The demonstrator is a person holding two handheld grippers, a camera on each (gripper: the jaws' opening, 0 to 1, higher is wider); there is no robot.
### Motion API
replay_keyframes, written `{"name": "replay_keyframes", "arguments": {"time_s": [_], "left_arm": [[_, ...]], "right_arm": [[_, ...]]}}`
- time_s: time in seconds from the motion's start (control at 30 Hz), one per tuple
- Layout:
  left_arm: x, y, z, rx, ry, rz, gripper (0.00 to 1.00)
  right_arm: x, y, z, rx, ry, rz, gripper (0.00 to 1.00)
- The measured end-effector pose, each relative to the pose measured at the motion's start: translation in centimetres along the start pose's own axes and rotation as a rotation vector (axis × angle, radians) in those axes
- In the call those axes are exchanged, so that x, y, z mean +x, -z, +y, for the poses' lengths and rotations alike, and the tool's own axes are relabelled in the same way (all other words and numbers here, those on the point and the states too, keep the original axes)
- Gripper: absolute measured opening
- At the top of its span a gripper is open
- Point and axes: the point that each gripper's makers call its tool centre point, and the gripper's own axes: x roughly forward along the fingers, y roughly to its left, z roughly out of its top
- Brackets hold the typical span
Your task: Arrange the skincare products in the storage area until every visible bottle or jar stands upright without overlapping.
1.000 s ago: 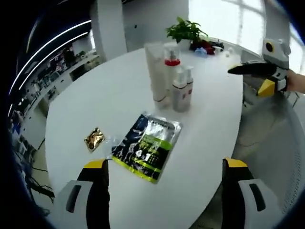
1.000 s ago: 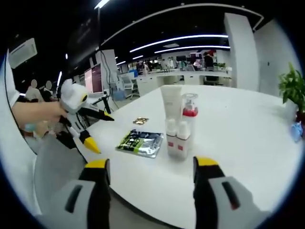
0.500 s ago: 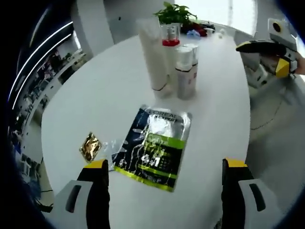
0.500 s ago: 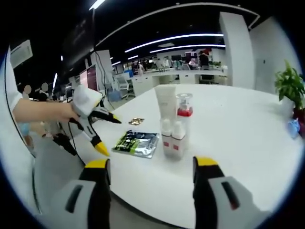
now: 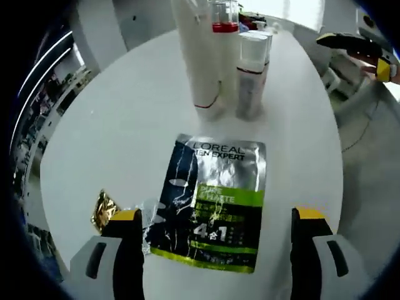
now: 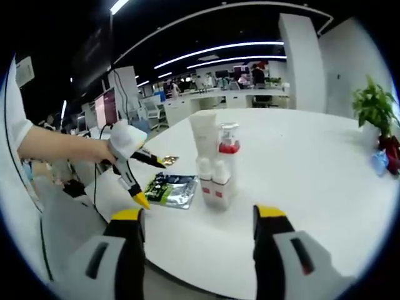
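Both grippers empty, jaws wide apart.
The left gripper hovers over a flat "L'OREAL MEN EXPERT" sachet; upright bottles cluster beyond; the right gripper holds nothing.

Black yellow-tipped gripper, white sleeve
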Motion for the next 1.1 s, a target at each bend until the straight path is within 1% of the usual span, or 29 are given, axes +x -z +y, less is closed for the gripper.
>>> {"name": "replay_keyframes", "arguments": {"time_s": [0.2,0.43,0.47,0.57,0.7,0.73,0.83,0.87,0.93,0.97,1.0,1.03,1.1], "left_arm": [[1.1,-0.4,0.2,0.028,0.036,0.023,0.97],[2.3,-0.6,-0.3,0.047,0.079,0.037,0.93],[2.4,-0.7,-0.3,0.048,0.078,0.028,0.94],[2.3,-0.7,-0.3,0.045,0.079,0.029,0.94],[2.2,-0.6,-0.2,0.042,0.078,0.01,0.91],[2.1,-0.7,-0.1,0.036,0.076,0.004,0.89],[1.8,-1.2,0.4,0.01,0.058,-0.016,0.74],[1.7,-1.2,0.4,0.004,0.051,-0.017,0.7],[1.6,-1.3,0.0,0.001,0.052,-0.01,0.68],[1.6,-1.4,-0.1,0.002,0.053,-0.008,0.63],[1.5,-1.6,-0.6,0.015,0.059,-0.018,0.6],[1.5,-1.6,-0.8,0.012,0.06,-0.016,0.58],[1.4,-1.9,-1.1,0.002,0.06,-0.041,0.49]], "right_arm": [[0.0,-0.5,-1.2,0.013,0.028,-0.008,0.71],[0.3,-0.4,-1.5,0.018,0.036,0.004,0.7],[0.4,-0.4,-1.4,0.019,0.035,0.006,0.7],[0.5,-0.3,-1.2,0.02,0.03,0.011,0.7],[0.8,-0.2,-1.0,0.02,0.022,0.018,0.7],[0.9,-0.2,-0.9,0.02,0.021,0.02,0.7],[1.0,-0.2,-0.7,0.019,0.015,0.022,0.7],[1.1,-0.2,-0.6,0.018,0.013,0.021,0.7],[1.2,-0.3,-0.4,0.016,0.01,0.021,0.7],[1.2,-0.4,-0.4,0.015,0.009,0.02,0.7],[1.2,-0.4,-0.3,0.015,0.008,0.019,0.7],[1.2,-0.4,-0.3,0.016,0.006,0.018,0.7],[1.3,-0.5,-0.2,0.015,0.003,0.015,0.69]]}}
